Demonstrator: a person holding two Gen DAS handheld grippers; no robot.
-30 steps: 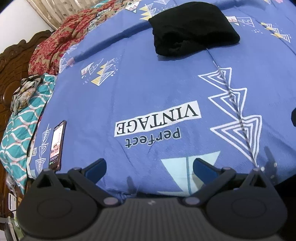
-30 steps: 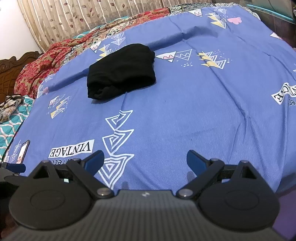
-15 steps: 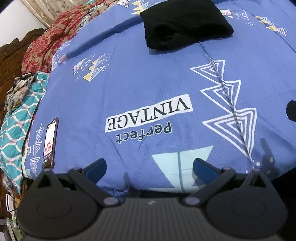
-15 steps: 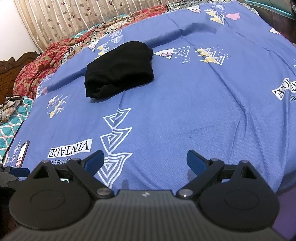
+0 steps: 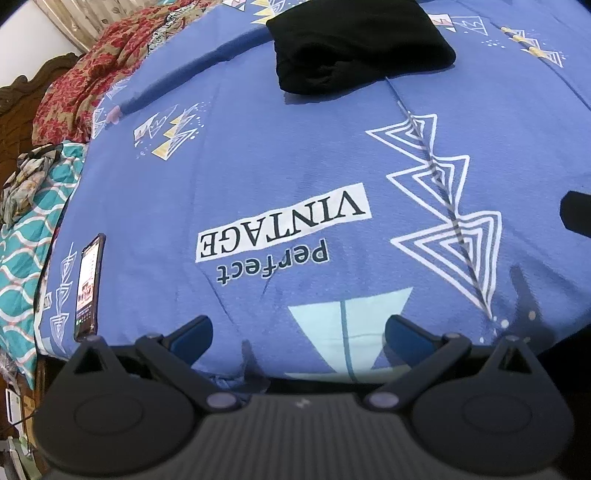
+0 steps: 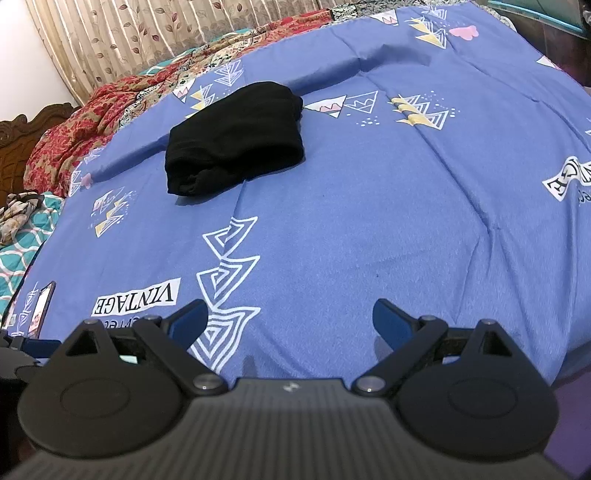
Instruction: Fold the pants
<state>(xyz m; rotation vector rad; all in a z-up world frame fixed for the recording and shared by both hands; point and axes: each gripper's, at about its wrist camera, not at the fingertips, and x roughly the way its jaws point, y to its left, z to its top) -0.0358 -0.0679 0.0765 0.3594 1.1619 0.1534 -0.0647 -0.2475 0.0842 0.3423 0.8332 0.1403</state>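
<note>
The black pants (image 5: 354, 40) lie folded into a compact bundle on the blue printed bedsheet (image 5: 258, 166), far ahead of both grippers. They also show in the right wrist view (image 6: 236, 140), toward the upper left. My left gripper (image 5: 299, 328) is open and empty, low over the sheet near the bed's front edge. My right gripper (image 6: 291, 319) is open and empty too, over the front edge. Neither touches the pants.
A phone (image 5: 88, 288) with its screen lit lies on the sheet at the left edge. A teal patterned cloth (image 5: 26, 236) and a red floral blanket (image 5: 92, 85) lie at the left. Curtains (image 6: 147, 33) hang behind the bed.
Both grippers have drifted slightly, so the pants sit a little higher in the left view. The pants have not moved and both grippers stay open.
</note>
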